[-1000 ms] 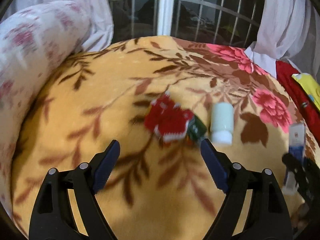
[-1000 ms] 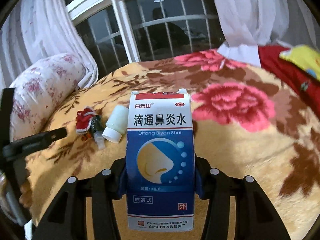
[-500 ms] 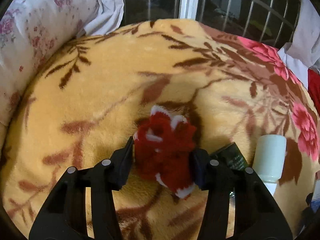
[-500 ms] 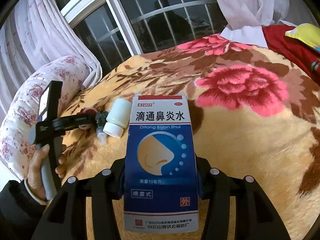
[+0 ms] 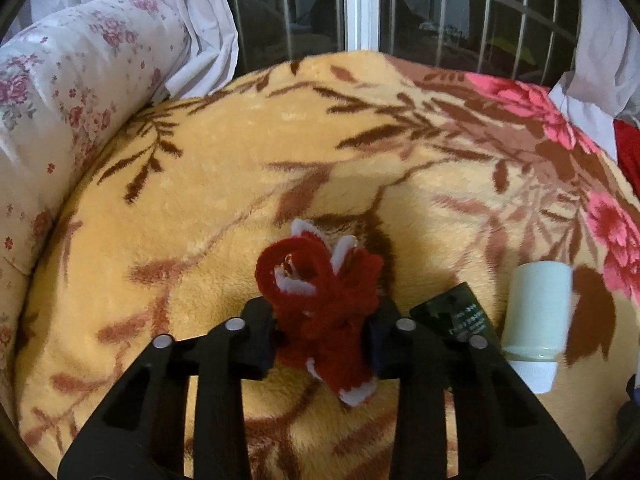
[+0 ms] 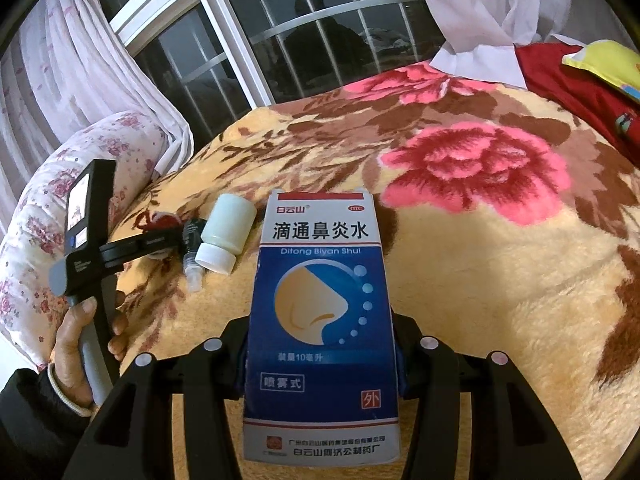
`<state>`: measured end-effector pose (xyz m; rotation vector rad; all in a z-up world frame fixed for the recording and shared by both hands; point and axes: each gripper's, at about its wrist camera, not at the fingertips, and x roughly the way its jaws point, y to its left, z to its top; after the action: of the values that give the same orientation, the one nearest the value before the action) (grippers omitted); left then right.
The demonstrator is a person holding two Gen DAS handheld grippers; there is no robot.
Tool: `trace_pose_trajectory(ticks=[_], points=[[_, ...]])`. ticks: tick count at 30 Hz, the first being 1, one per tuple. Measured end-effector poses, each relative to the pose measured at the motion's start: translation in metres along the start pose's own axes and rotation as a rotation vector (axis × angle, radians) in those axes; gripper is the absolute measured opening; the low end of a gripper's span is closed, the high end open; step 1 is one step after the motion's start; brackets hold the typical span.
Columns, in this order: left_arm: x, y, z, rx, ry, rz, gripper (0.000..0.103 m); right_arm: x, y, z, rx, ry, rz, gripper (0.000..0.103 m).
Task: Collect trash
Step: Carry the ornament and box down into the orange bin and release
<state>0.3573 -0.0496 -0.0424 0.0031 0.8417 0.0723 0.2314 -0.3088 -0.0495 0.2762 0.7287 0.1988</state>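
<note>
On blanket (image 5: 224, 184): left gripper (image 5: 324, 334) fingers closing on red knit bundle (image 5: 320, 300); right gripper (image 6: 322, 360) clamps box (image 6: 322, 320), long axis pointing away.

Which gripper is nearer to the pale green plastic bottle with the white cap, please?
Left. The left gripper, closing on the red and white fuzzy ornament, sits just beside the pale green plastic bottle. The right gripper, holding the blue medicine box, is farther back.

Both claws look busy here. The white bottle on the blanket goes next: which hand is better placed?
Left, probably: the white bottle lies beside the left claw, whose jaws are closing on red yarn. The right claw holds the blue box.
</note>
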Motion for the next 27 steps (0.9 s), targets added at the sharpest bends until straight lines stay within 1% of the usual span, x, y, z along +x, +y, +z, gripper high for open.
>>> trace_pose_trajectory(ticks=[3,8,11,15,17,19,22,24,27], points=[[-0.011,0.0,-0.003,0.003,-0.026,-0.012,0.029,0.0,0.0,0.0,-0.001,-0.004,0.0,0.05],[-0.053,0.0,-0.021,0.036,-0.076,-0.025,0.029,-0.001,0.0,-0.001,-0.001,-0.002,0.006,0.05],[-0.089,0.001,-0.044,0.047,-0.079,-0.069,0.029,-0.001,0.0,-0.001,0.0,0.003,0.003,0.05],[-0.137,0.001,-0.086,0.079,-0.083,-0.116,0.029,0.001,0.001,0.0,0.004,0.024,-0.033,0.05],[-0.154,0.004,-0.104,0.077,-0.072,-0.136,0.029,-0.004,0.002,0.001,0.01,0.014,-0.054,0.05],[-0.172,0.008,-0.125,0.07,-0.062,-0.16,0.029,-0.017,0.005,-0.001,0.018,-0.007,-0.058,0.05],[-0.197,0.013,-0.152,0.082,-0.072,-0.179,0.029,-0.045,0.018,-0.013,0.028,-0.03,0.003,0.05],[-0.211,0.016,-0.168,0.096,-0.083,-0.174,0.03,-0.068,0.035,-0.026,-0.012,-0.037,0.027,0.05],[-0.231,0.023,-0.192,0.105,-0.084,-0.189,0.03,-0.105,0.061,-0.05,-0.073,-0.042,0.06,0.05]])
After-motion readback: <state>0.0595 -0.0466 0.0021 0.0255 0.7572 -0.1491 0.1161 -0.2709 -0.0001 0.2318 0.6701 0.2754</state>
